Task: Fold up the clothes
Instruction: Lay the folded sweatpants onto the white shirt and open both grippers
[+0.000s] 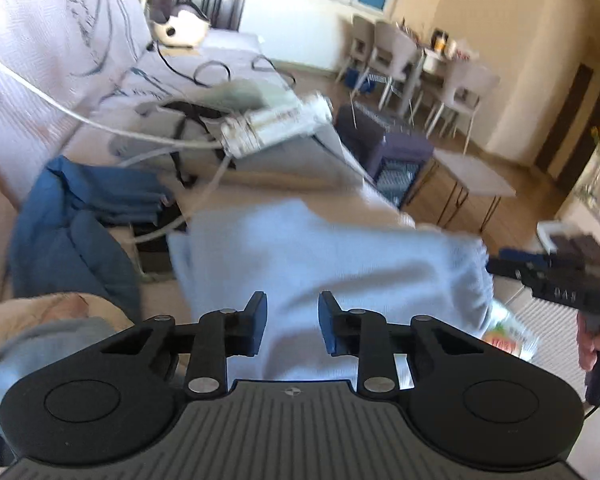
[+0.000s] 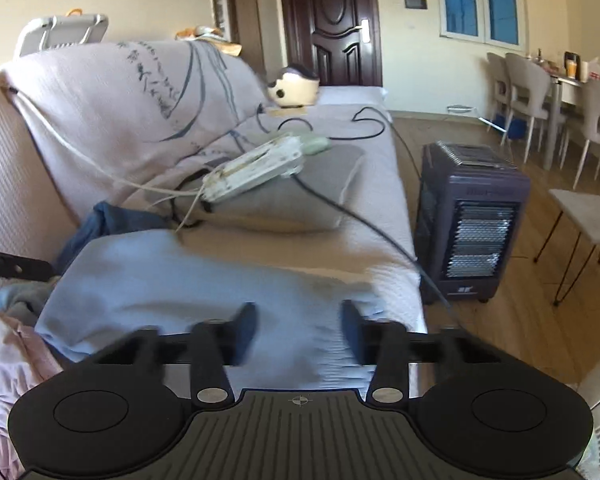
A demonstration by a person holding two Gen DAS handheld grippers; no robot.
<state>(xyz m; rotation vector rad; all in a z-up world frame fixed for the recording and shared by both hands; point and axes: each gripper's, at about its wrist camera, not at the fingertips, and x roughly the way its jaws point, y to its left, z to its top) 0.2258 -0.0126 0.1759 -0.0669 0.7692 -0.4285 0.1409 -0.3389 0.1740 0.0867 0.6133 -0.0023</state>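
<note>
The pale blue garment [image 1: 324,264] lies folded flat on the sofa [image 2: 340,248] seat, just ahead of both your tongs. Your left tongs [image 1: 292,322] hang over it, spread and pinching nothing — your right tongs [image 2: 299,330] likewise, spread wider. Beside it lies a dark blue garment [image 1: 72,220]; a heater [image 2: 470,224] stands on the floor.

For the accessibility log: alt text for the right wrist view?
The right gripper hangs open, its fingers empty, over a light blue garment spread on a sofa. Beyond lie a grey cushion, a white power strip and a heater.
</note>
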